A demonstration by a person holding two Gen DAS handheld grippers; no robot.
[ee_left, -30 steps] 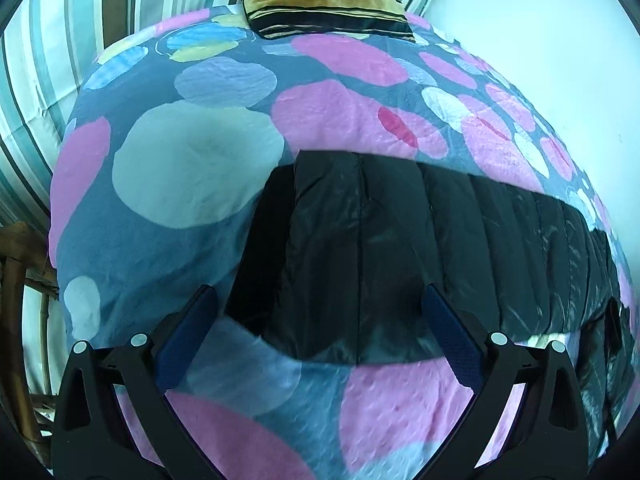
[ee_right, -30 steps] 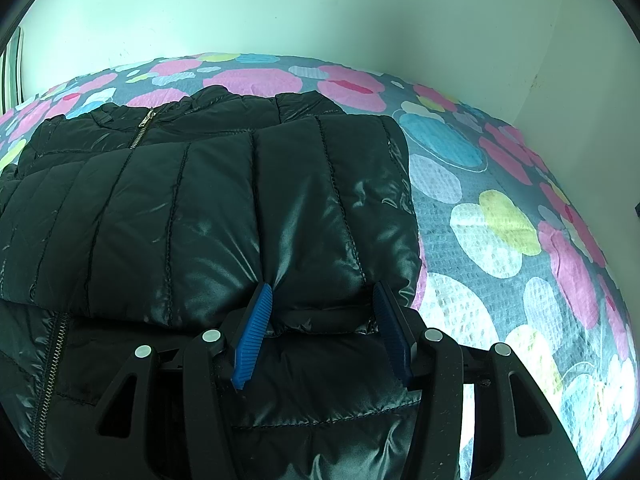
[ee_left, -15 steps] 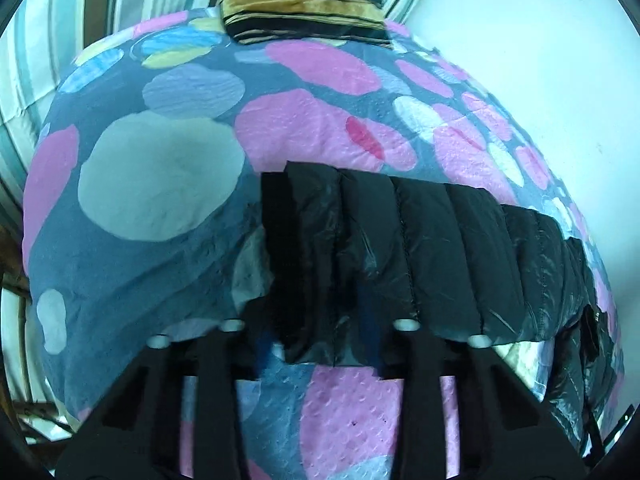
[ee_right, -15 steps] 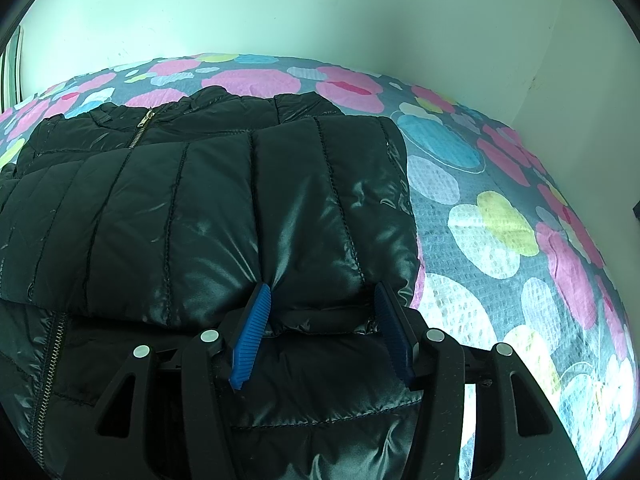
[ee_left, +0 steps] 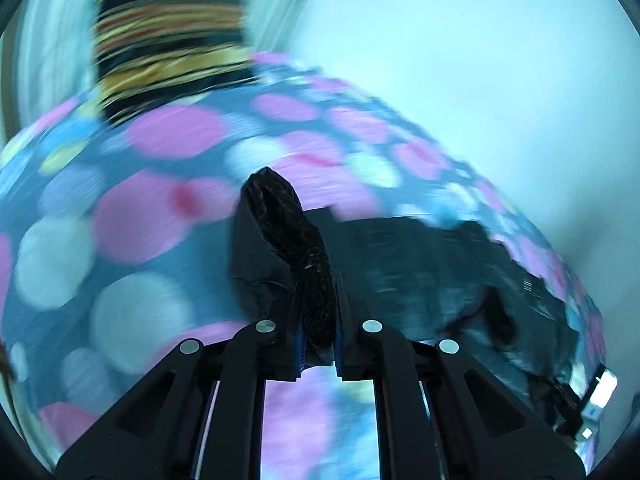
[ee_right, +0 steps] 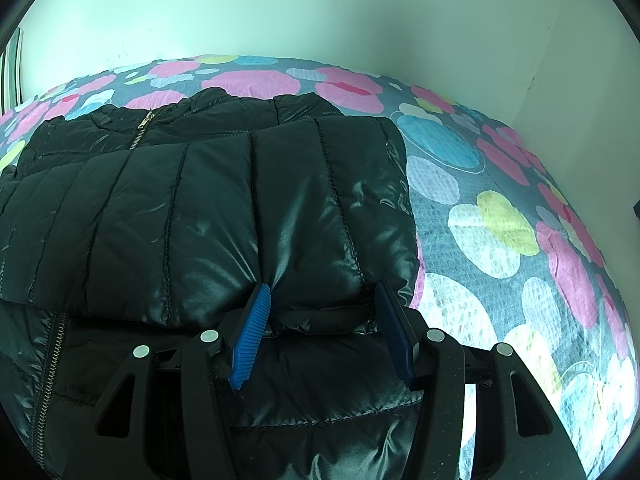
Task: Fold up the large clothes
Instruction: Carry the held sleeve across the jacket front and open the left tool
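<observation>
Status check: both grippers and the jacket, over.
Left gripper shut on a bunched fold of the black puffer jacket, lifted off the spotted bedspread. Right gripper open, straddling the folded sleeve's edge. Nothing in the way; left view blurred.

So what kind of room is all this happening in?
Most likely a bedroom: a black puffer jacket lies on a bed with a spotted bedspread, a striped pillow at its far end, and plain walls close around it.

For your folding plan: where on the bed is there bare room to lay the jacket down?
Bare bedspread lies right of the jacket, up to the wall. Another patch lies between the jacket's left end and the striped pillow. The middle is crowded by the jacket.
</observation>
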